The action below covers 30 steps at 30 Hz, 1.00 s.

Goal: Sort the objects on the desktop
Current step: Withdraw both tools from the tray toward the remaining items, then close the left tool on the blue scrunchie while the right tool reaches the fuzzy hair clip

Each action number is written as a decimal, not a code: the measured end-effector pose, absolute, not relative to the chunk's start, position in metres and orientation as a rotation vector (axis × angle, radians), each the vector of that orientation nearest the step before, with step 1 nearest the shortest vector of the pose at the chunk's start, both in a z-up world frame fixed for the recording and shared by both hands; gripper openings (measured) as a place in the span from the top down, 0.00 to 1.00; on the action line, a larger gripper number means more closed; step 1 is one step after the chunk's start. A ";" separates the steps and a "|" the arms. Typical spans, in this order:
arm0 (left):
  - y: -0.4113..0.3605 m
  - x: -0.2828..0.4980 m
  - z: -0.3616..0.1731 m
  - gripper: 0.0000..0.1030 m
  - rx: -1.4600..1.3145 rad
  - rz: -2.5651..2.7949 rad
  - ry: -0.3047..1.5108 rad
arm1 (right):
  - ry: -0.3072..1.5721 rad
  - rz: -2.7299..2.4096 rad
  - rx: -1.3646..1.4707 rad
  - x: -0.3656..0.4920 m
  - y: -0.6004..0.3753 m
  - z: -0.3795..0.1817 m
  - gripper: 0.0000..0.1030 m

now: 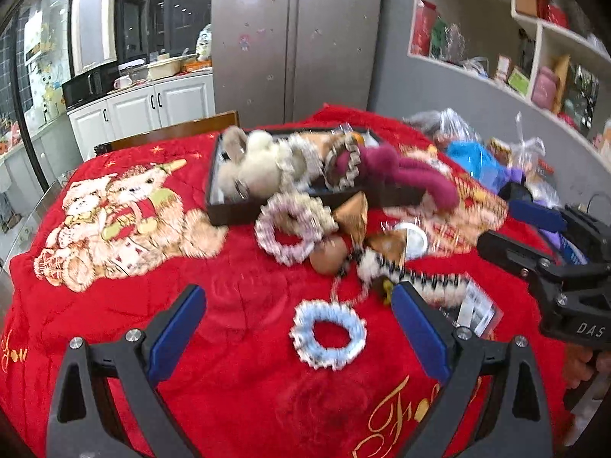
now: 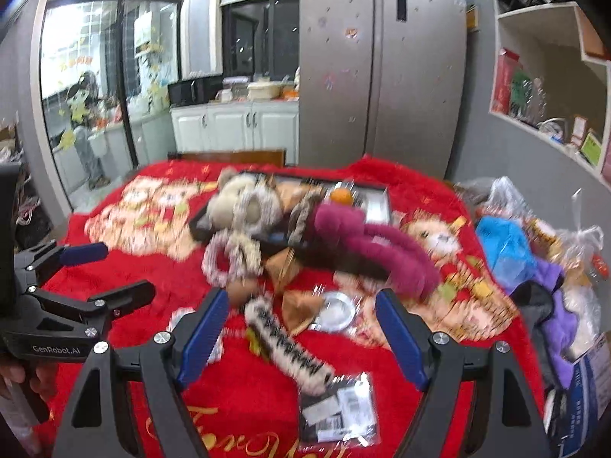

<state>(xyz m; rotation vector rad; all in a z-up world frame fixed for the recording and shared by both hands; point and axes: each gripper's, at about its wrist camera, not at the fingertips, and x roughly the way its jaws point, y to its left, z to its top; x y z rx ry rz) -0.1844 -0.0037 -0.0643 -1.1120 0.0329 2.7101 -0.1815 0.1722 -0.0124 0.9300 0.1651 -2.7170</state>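
Observation:
A dark tray [image 1: 217,206] on the red blanket holds a cream plush rabbit [image 1: 252,166], a maroon plush [image 1: 404,171] and scrunchies. In front of it lie a pink scrunchie [image 1: 288,233], a blue scrunchie [image 1: 328,334], a brown egg-like ball [image 1: 328,255] and a black-and-white fuzzy hair clip [image 2: 286,343]. My left gripper [image 1: 299,318] is open and empty, low over the blanket with the blue scrunchie between its fingers. My right gripper [image 2: 301,332] is open and empty above the fuzzy clip. The tray [image 2: 376,198] also shows in the right wrist view.
A heap of plastic bags and blue and purple cloth [image 2: 534,259] lies along the right side. A clear packet with labels [image 2: 340,408] lies near the front. A round tin lid [image 2: 336,311] sits by golden wrappers. A fridge and shelves stand behind.

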 end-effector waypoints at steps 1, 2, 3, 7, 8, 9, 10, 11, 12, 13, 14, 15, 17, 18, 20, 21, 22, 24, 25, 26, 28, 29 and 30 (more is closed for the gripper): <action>0.000 -0.184 -0.069 0.04 -1.117 2.703 0.043 | 0.164 -2.709 0.936 -0.181 0.171 -0.018 0.21; 0.004 -0.184 -0.077 0.04 -1.130 2.692 0.050 | 0.161 -2.699 0.939 -0.180 0.170 -0.023 0.21; 0.007 -0.184 -0.082 0.04 -1.140 2.683 0.053 | 0.162 -2.686 0.945 -0.180 0.169 -0.029 0.21; 0.013 -0.188 -0.102 0.04 -1.181 2.661 0.064 | 0.170 -2.676 0.976 -0.182 0.167 -0.049 0.21; 0.014 -0.190 -0.105 0.04 -1.190 2.658 0.062 | 0.165 -2.672 0.990 -0.184 0.168 -0.053 0.21; 0.013 -0.192 -0.109 0.04 -1.201 2.656 0.060 | 0.154 -2.664 1.010 -0.187 0.169 -0.058 0.21; 0.013 -0.194 -0.112 0.04 -1.209 2.654 0.057 | 0.140 -2.658 1.026 -0.190 0.170 -0.062 0.21; 0.012 -0.197 -0.116 0.04 -1.221 2.651 0.051 | 0.128 -2.655 1.038 -0.192 0.172 -0.066 0.21; 0.011 -0.199 -0.118 0.04 -1.231 2.647 0.045 | 0.118 -2.651 1.051 -0.194 0.174 -0.070 0.21; 0.011 -0.201 -0.121 0.04 -1.242 2.641 0.040 | 0.111 -2.647 1.063 -0.197 0.176 -0.073 0.21; 0.011 -0.204 -0.124 0.04 -1.255 2.634 0.039 | 0.103 -2.645 1.076 -0.200 0.177 -0.077 0.21; 0.011 -0.207 -0.128 0.04 -1.270 2.627 0.045 | 0.100 -2.643 1.085 -0.202 0.178 -0.079 0.21; 0.012 -0.210 -0.132 0.04 -1.284 2.624 0.058 | 0.094 -2.634 1.103 -0.207 0.179 -0.083 0.21; 0.012 -0.211 -0.135 0.04 -1.292 2.621 0.059 | 0.094 -2.632 1.106 -0.209 0.180 -0.085 0.21; 0.011 -0.213 -0.138 0.04 -1.301 2.612 0.050 | 0.090 -2.634 1.109 -0.211 0.181 -0.087 0.21; 0.011 -0.214 -0.140 0.04 -1.307 2.609 0.050 | 0.086 -2.628 1.115 -0.213 0.181 -0.089 0.21; 0.011 -0.215 -0.141 0.04 -1.312 2.608 0.053 | 0.080 -2.624 1.119 -0.213 0.181 -0.089 0.21; 0.011 -0.217 -0.144 0.04 -1.321 2.605 0.054 | 0.076 -2.614 1.127 -0.216 0.180 -0.093 0.21; 0.010 -0.218 -0.146 0.04 -1.328 2.599 0.051 | 0.077 -2.612 1.130 -0.217 0.180 -0.094 0.21; 0.010 -0.218 -0.148 0.04 -1.333 2.595 0.046 | 0.082 -2.610 1.134 -0.218 0.179 -0.096 0.21; 0.010 -0.220 -0.150 0.04 -1.340 2.588 0.037 | 0.090 -2.601 1.143 -0.219 0.178 -0.100 0.21; 0.010 -0.221 -0.151 0.04 -1.339 2.585 0.034 | 0.092 -2.597 1.147 -0.219 0.177 -0.101 0.21; 0.010 -0.221 -0.151 0.04 -1.341 2.582 0.034 | 0.093 -2.592 1.152 -0.219 0.177 -0.103 0.21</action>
